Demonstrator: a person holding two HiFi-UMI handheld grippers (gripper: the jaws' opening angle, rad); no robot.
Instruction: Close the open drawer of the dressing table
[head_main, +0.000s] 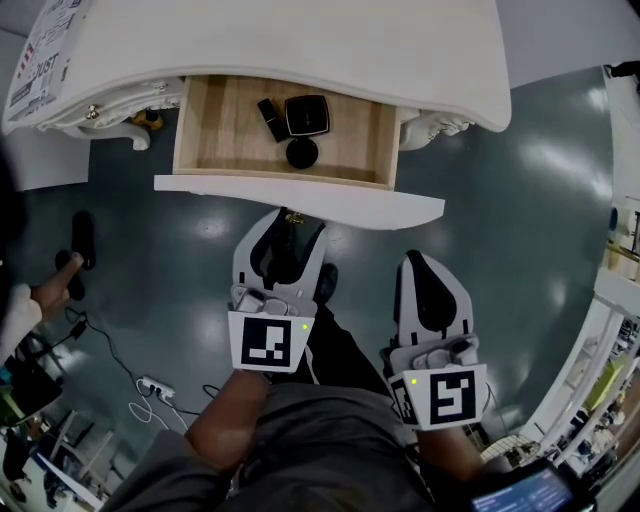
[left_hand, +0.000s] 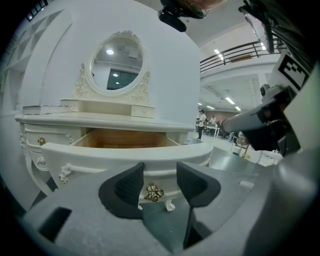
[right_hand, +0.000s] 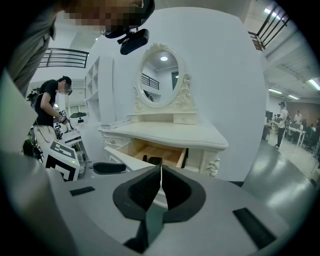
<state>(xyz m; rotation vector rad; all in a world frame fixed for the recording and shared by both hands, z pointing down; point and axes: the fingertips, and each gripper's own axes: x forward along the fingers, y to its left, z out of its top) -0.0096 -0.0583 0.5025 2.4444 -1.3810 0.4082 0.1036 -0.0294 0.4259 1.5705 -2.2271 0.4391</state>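
Observation:
The white dressing table (head_main: 300, 40) has its drawer (head_main: 210, 135) pulled out, showing a wooden inside with three black cosmetic items (head_main: 300, 120). Its curved white front (head_main: 330, 200) faces me. My left gripper (head_main: 285, 222) is open just in front of that panel. In the left gripper view the small brass handle (left_hand: 154, 192) shows between the open gripper's (left_hand: 160, 182) jaws, a little beyond them. My right gripper (head_main: 422, 265) is shut on nothing, held lower right and farther back from the drawer. The right gripper view shows that gripper (right_hand: 161, 187) and the open drawer (right_hand: 150, 152) past it.
An oval mirror (left_hand: 117, 62) stands on the table top, and printed paper (head_main: 45, 50) lies at its left end. Another person's hand (head_main: 40, 295) holds a black object at the left. A power strip with cables (head_main: 155, 388) lies on the grey floor. My legs are below the grippers.

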